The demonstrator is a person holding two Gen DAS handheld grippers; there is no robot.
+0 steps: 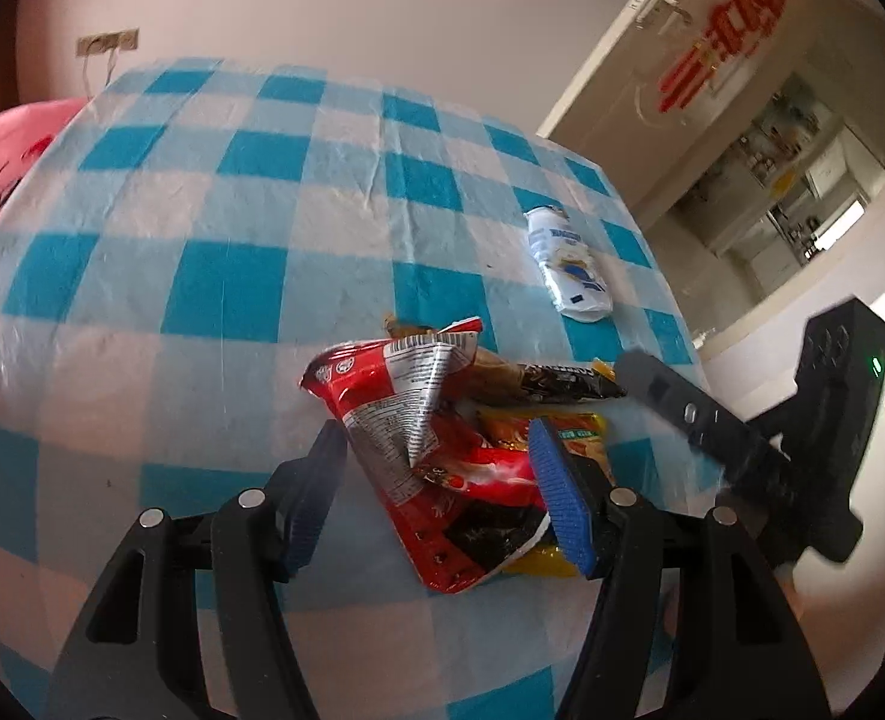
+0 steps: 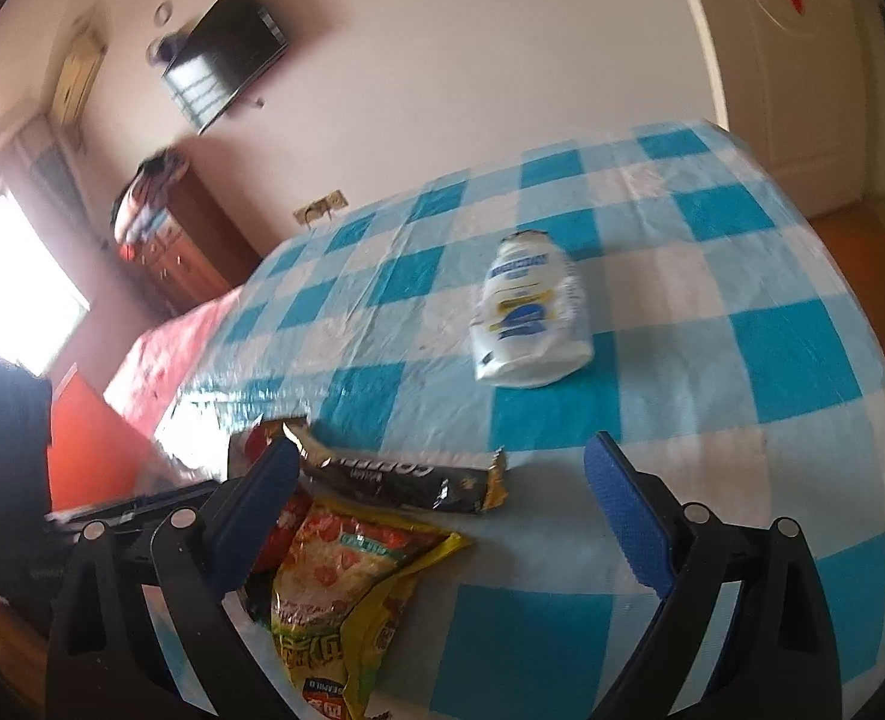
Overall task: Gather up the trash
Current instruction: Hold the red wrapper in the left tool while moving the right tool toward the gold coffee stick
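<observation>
A crumpled red snack wrapper lies on the blue-checked tablecloth, between the fingers of my open left gripper. Under and beside it lie a yellow snack bag, also in the right wrist view, and a dark brown coffee sachet, also in the right wrist view. A white and blue pouch lies further off, also in the right wrist view. My right gripper is open and empty, above the sachet and yellow bag; it shows at the right in the left wrist view.
The table edge runs close to the right of the wrappers. A door and a kitchen opening stand beyond it. A pink bedcover, a wooden dresser and a wall television are at the left.
</observation>
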